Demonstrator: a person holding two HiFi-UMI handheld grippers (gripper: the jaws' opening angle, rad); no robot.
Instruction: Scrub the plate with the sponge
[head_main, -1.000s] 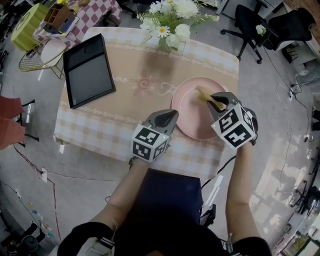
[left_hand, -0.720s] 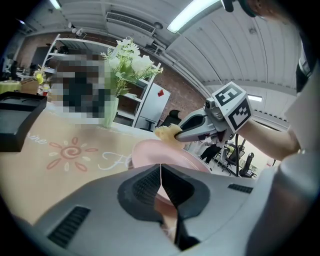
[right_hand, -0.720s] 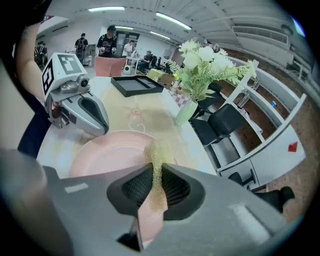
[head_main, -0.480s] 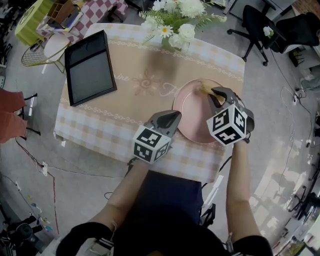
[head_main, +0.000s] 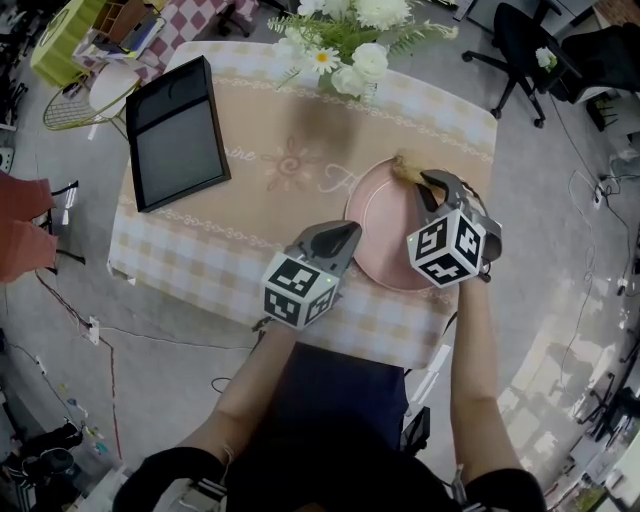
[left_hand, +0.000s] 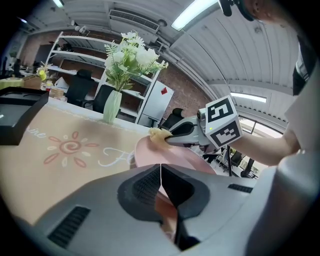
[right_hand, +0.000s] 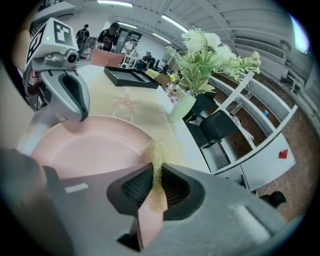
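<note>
Squashing flat between the jaws, the thin yellow sponge (right_hand: 159, 165) looks soft, light and floppy, so it is best held well back from its working end. The right gripper (right_hand: 156, 181) is clamped tight on it in just that way, with a short tuft poking out past the tips. Its long axis runs along the jaws and points to the far left, and the free end sits at the far rim of the round pink plate (head_main: 385, 215). That plate lies flat towards the right, near part of the table. I judge it stiff, smooth, breakable and apt to slide under scrubbing, so the rim is the place to steady it. The left gripper (head_main: 345, 236) has its jaws brought together on what looks like the plate's near-left rim. Around them spreads a beige checked tablecloth (head_main: 200, 250), with a black rectangular tray (head_main: 178, 135) at the far left and a vase of white flowers (head_main: 345, 50) at the far edge.
</note>
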